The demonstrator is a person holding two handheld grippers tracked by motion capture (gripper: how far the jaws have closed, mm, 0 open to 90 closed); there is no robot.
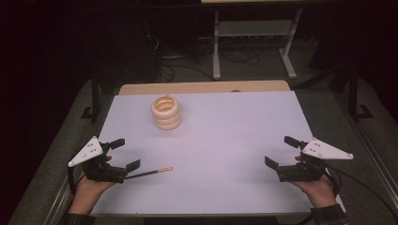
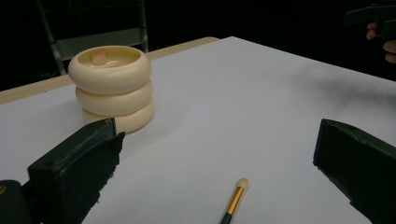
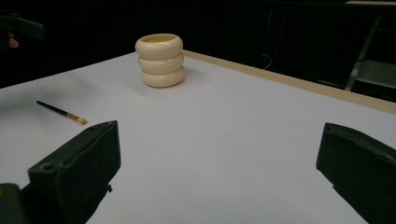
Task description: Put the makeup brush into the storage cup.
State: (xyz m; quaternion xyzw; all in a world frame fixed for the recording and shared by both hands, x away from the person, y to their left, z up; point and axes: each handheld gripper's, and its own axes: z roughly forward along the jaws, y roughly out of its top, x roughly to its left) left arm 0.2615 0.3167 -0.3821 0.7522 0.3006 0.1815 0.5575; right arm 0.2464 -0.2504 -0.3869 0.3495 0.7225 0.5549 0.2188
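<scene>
Now, from the high view, I see the white table point(image 1: 211, 154) taking the middle of the frame, with a thin wooden strip point(image 1: 202, 87) along its far edge. The cream holder point(image 1: 166, 112), shaped like three stacked rings, stands upright in the upper left part of the white surface, near that far edge but not touching it. The small brush point(image 1: 150, 172) lies flat at the lower left, its pale tip pointing to the frame's centre.

My left gripper point(image 1: 125, 153) sits at the lower left, close to the table's left edge. Its jaws stand wide apart and hold nothing. The brush handle ends just beside the nearer jaw; I cannot tell if they touch. In the left gripper view the brush tip point(image 2: 241, 183) lies between the two jaws, low in the frame.

My right gripper point(image 1: 281, 151) sits at the lower right, near the right edge, also with jaws spread wide and empty.

Between the two grippers the white surface is bare, and the holder is well apart from both. Dark floor point(image 1: 328, 108) surrounds the table on the sides.
</scene>
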